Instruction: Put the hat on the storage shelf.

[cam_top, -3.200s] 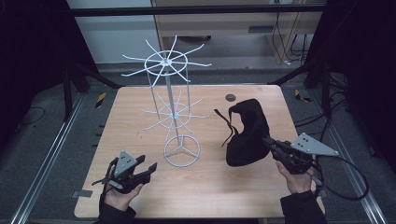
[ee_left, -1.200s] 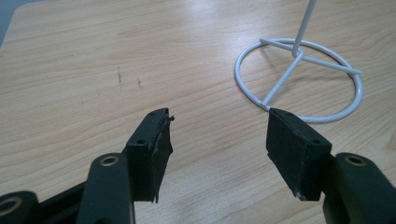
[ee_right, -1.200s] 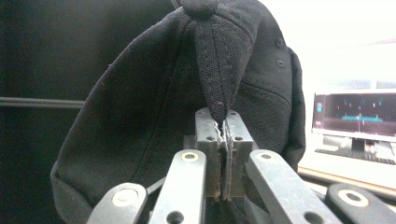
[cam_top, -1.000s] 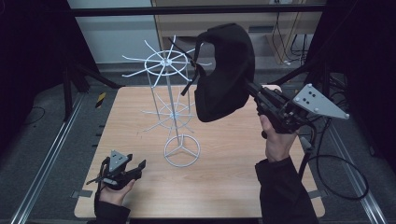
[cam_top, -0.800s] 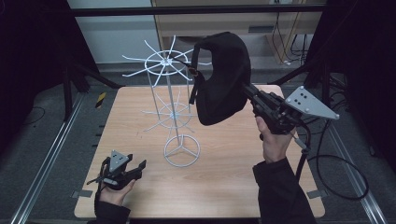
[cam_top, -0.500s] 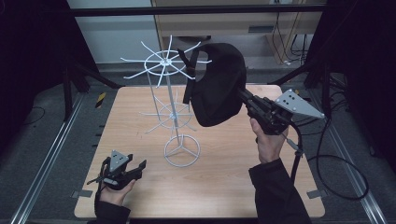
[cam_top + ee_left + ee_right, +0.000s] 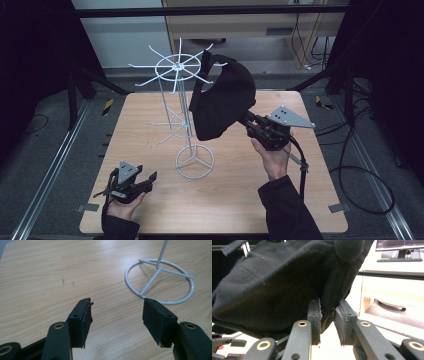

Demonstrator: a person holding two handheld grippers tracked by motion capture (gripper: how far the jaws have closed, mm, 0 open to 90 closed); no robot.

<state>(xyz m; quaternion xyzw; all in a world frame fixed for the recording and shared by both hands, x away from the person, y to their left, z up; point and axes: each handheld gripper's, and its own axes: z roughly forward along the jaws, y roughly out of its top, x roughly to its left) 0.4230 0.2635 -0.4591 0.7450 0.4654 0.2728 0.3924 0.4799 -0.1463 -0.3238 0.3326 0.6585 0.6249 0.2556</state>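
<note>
While the left gripper (image 7: 131, 181) rests near the table's (image 7: 150, 107) front edge with its jaws spread and nothing between them, bare wood lies ahead of it up to the white wire rack (image 7: 186, 115). Up at the right gripper (image 7: 246, 119), a black cap (image 7: 222, 102) hangs from a top prong, its long side slanting down toward the jaws. Those have just been opening, soft dark fabric still between them.
</note>
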